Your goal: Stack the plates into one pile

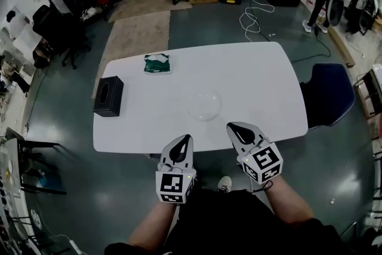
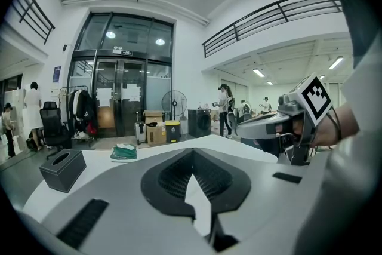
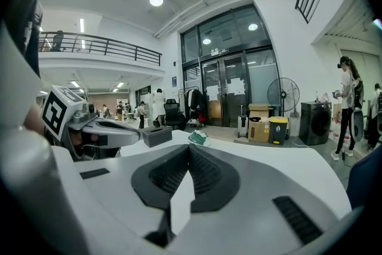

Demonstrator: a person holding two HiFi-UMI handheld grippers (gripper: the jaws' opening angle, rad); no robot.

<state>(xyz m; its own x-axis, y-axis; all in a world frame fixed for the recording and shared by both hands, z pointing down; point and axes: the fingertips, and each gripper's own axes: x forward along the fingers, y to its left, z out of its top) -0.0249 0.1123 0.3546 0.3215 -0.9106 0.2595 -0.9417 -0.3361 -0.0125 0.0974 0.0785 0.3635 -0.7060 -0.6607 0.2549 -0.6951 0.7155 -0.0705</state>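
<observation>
Both grippers are squeezed shut with nothing in them. The left gripper (image 1: 186,139) and the right gripper (image 1: 233,127) sit side by side at the near edge of the white table (image 1: 268,86). They point forward and a little down. The person's arms reach straight out from the body, with the two tools a small way apart.

A see-through plate (image 1: 204,106) lies flat on the table, just past the two tips and between them. It is so clear that I cannot tell if it is one plate or a few already piled up.

It looks thin, light and smooth, so I think it could slip or crack. The rim looks like the best place to pinch it, gently.

A black box (image 1: 108,96) and a green packet (image 1: 157,63) lie farther off.
</observation>
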